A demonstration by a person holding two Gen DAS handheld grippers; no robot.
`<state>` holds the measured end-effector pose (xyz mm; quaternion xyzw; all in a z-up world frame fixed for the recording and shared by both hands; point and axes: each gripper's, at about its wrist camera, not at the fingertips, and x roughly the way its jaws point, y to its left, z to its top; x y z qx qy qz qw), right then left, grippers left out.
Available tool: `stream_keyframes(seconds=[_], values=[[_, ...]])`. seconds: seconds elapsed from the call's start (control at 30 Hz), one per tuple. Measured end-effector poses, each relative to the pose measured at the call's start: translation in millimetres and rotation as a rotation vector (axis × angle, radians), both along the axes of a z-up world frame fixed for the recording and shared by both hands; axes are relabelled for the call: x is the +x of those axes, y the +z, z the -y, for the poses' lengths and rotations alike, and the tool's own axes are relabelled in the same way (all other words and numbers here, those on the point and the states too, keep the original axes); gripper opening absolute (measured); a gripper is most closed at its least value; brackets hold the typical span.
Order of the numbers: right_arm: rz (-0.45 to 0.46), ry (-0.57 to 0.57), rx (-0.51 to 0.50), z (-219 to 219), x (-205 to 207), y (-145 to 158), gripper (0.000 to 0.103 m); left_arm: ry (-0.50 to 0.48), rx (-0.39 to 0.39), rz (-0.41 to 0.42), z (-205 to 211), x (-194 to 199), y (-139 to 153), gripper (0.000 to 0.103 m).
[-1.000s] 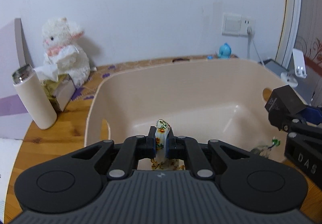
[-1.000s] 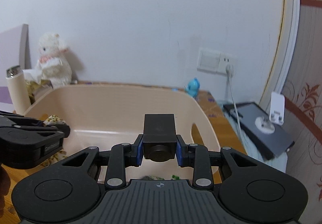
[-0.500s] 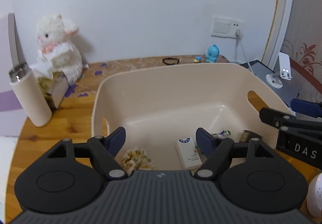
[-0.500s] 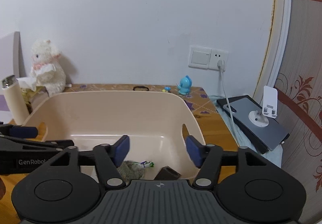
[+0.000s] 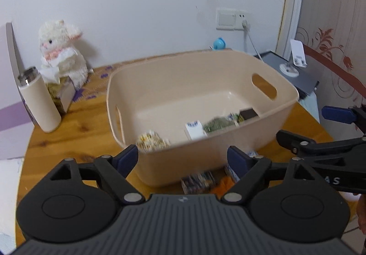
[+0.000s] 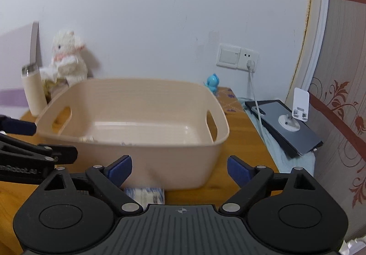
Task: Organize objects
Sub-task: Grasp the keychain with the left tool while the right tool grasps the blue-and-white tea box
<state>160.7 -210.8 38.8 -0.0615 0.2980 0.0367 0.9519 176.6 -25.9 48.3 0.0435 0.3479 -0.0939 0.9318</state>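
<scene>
Beige bin (image 5: pixel 228 140) near table's front edge | left hand-held gripper (image 5: pixel 183 158) opening, empty | right hand-held gripper (image 6: pixel 179 169) opening, empty

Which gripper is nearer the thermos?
Left. The thermos stands past the tub's left end, on the left gripper's side; the right gripper faces the tub's right half.

Left wrist view: from behind the left gripper (image 5: pixel 183 158), facing forward and down, close to the beige tub (image 5: pixel 228 142). Right wrist view: from behind the right gripper (image 6: pixel 179 169), lower angle, equally close. Shared: tub (image 6: pixel 160 163), tabletop (image 5: pixel 80 136), back wall (image 6: pixel 160 26).
</scene>
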Motion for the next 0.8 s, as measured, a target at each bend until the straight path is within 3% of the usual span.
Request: stream_keyframes(seconds=[0.3,0.57,0.8], values=[[-0.1,0.021,-0.041,-4.7,-4.8,-37.4,0.093,0.017,0.01,-0.108,-6.7,-10.7,-45.7,0.086],[-0.16,0.055,-0.073,-11.0,-5.7,-63.1,0.093,-0.014,-0.043,-0.209,-20.4,-15.3,-70.7,0.086],[-0.206,0.071,-0.078,-12.7,-7.7,-77.0,0.093,-0.017,-0.058,-0.233,-18.3,-15.4,-87.6,0.086]])
